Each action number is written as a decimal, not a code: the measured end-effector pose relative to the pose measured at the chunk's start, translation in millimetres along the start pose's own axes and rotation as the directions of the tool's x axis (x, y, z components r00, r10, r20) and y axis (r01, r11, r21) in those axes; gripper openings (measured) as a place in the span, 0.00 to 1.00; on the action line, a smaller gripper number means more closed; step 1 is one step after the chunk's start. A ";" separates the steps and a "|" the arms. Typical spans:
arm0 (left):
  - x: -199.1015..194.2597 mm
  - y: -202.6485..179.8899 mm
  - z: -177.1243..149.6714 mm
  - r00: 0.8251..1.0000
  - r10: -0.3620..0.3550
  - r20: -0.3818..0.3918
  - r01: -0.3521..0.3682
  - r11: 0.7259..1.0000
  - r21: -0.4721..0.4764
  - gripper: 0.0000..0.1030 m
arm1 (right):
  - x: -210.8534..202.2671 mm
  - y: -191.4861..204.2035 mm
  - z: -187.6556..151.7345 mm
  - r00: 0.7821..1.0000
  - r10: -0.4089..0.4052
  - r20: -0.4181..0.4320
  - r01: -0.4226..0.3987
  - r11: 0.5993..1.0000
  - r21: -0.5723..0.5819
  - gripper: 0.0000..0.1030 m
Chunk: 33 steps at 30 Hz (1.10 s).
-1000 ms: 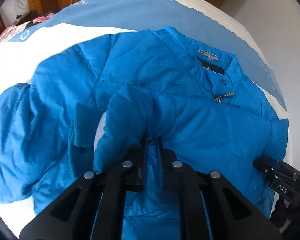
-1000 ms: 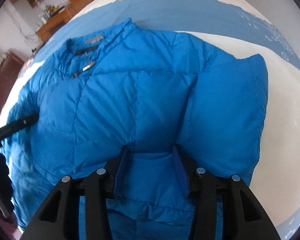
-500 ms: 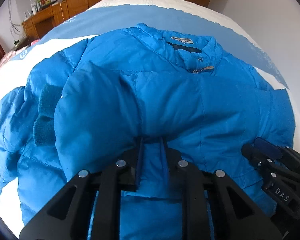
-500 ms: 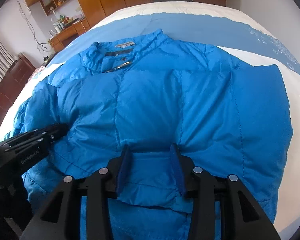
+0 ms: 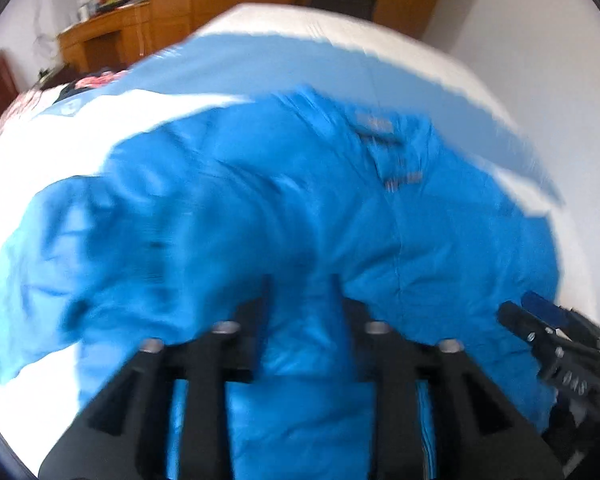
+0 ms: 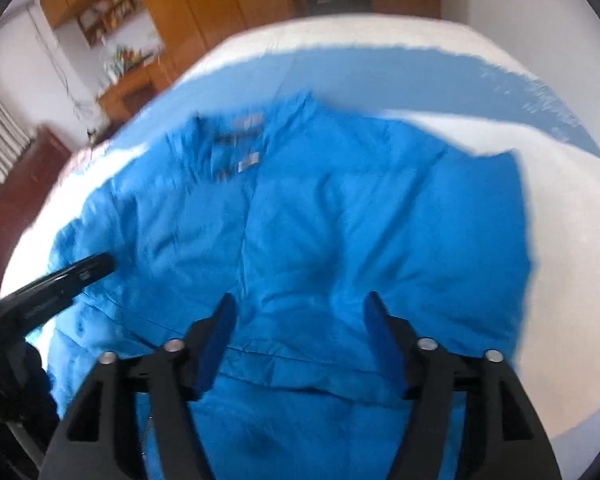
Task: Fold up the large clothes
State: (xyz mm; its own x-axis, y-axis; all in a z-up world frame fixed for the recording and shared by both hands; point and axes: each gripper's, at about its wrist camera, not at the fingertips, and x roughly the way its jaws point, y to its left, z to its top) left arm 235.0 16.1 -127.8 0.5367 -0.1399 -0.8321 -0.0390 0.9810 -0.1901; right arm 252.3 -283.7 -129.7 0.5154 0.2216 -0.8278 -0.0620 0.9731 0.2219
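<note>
A bright blue puffer jacket (image 5: 300,200) lies front up on the bed, its collar and label (image 5: 374,124) at the far end. Both views are blurred by motion. My left gripper (image 5: 303,292) hovers over the jacket's near edge; its jaws are opening, and a ridge of fabric lies between the fingers with no visible pinch. My right gripper (image 6: 300,312) is over the jacket (image 6: 340,220) near the hem, jaws opening wide, its blue pads clear of the cloth. The left sleeve lies bunched across the body on the left. Each gripper shows at the edge of the other's view.
The bed (image 5: 280,20) has a white sheet with a pale blue band (image 5: 260,68) beyond the jacket. A wooden desk (image 5: 100,36) and tall wardrobe (image 6: 204,4) stand at the back left. A dark red cabinet (image 6: 24,176) is beside the bed, and a white wall runs along the right.
Both grippers' jaws have spread apart and let go of the jacket fabric they pinched. Both have pulled back and up from the jacket, which has settled on the bed.
</note>
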 end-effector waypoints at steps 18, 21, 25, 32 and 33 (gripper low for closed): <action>-150.7 368.3 -122.8 0.839 0.518 -0.168 -0.491 0.586 -0.645 0.59 | -2.1 -8.0 -2.2 0.996 -0.045 -0.071 0.045 0.999 -0.002 0.66; -153.8 395.6 -131.5 0.864 0.483 -0.141 -0.429 0.559 -0.709 0.59 | 2.3 -4.9 -1.8 0.996 -0.040 -0.080 0.040 0.999 -0.002 0.66; -148.9 413.9 -121.9 0.874 0.476 -0.101 -0.389 0.560 -0.732 0.60 | 6.8 -2.7 -3.1 0.995 -0.045 -0.091 0.045 0.999 -0.008 0.66; -141.8 422.5 -115.1 0.866 0.487 -0.111 -0.399 0.541 -0.740 0.49 | 20.7 -11.4 -8.3 0.991 -0.058 -0.124 0.061 0.998 0.021 0.66; -141.3 425.0 -113.6 0.866 0.488 -0.111 -0.398 0.539 -0.742 0.46 | 24.3 -13.6 -8.9 0.990 -0.057 -0.131 0.061 0.998 0.030 0.66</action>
State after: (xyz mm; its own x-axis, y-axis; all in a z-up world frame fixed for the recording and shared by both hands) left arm 46.8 437.5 -150.2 0.3524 0.3425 -0.8709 -0.8605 0.4844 -0.1577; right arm 258.1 -291.0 -157.5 0.4020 0.1725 -0.8992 -0.0051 0.9825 0.1862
